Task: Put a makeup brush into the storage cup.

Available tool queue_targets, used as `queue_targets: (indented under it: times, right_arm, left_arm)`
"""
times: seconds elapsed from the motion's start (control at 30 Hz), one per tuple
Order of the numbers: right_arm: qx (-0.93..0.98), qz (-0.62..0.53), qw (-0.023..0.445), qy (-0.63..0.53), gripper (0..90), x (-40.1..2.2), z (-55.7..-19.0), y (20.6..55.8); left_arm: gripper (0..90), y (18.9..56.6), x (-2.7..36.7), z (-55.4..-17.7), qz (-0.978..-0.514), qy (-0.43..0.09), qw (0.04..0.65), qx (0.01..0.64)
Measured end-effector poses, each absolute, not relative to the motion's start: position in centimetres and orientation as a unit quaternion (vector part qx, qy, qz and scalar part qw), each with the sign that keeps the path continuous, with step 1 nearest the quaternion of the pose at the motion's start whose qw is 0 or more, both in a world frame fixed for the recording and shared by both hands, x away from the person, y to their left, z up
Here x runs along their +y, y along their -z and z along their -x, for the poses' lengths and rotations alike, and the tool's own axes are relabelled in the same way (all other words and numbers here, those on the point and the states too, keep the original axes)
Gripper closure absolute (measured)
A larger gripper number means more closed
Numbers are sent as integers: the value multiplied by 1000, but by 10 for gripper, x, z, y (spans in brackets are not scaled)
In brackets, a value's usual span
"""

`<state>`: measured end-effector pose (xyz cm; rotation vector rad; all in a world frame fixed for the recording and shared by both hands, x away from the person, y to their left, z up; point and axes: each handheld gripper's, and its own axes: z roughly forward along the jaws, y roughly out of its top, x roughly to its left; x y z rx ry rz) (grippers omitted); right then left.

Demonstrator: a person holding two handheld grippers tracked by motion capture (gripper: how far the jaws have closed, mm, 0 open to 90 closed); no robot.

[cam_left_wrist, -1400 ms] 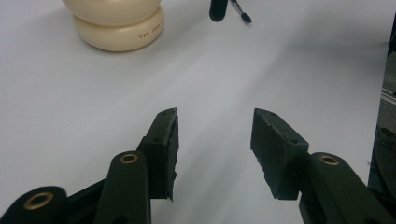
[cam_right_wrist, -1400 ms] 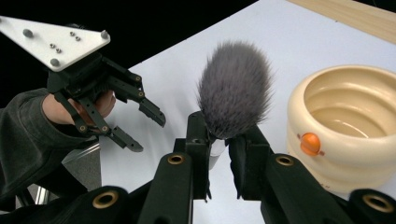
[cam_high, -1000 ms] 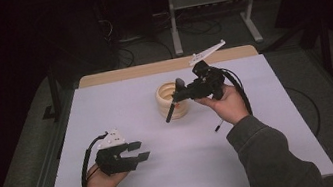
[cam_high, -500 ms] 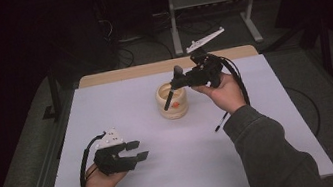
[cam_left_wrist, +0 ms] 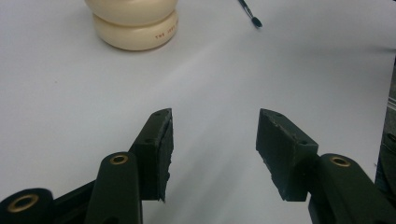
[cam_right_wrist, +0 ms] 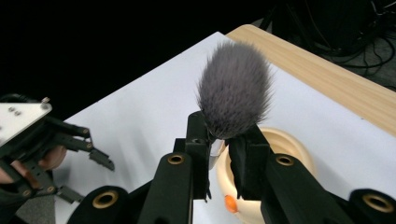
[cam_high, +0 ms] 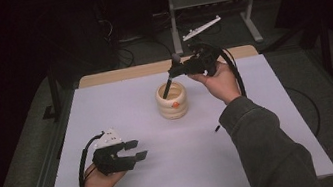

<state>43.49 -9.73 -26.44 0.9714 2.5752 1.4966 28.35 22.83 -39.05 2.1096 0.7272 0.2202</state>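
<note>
The makeup brush (cam_high: 171,75) has a fluffy grey head (cam_right_wrist: 235,91) and a thin dark handle; it stands tilted, head up and away from the person, with the lower end of its handle dipping into the mouth of the holder (cam_high: 172,101). The holder is a squat cream pot with a ribbed, ring-stacked wall and a small orange mark on its front, and it sits upright near the middle of the white table top (cam_high: 258,109). A second, thin dark brush (cam_high: 217,128) lies flat on the white surface, well apart from the pot on the person's right.
</note>
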Motion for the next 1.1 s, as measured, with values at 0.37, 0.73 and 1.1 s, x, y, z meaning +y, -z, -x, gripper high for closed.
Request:
queue_targets:
  times: [0.37, 0.73, 1.1]
  right_arm:
    - [817, -342, 16, -464, 772, -98, -455, 271]
    - [814, -360, 22, -455, 772, -98, -463, 280]
    - [816, -368, 25, -445, 772, -95, -465, 286]
  left_arm:
    - [451, 390, 231, -284, -845, -87, 436, 298]
    - [437, 391, 231, -285, -846, -89, 435, 297]
    - [428, 390, 232, -285, -846, -90, 433, 298]
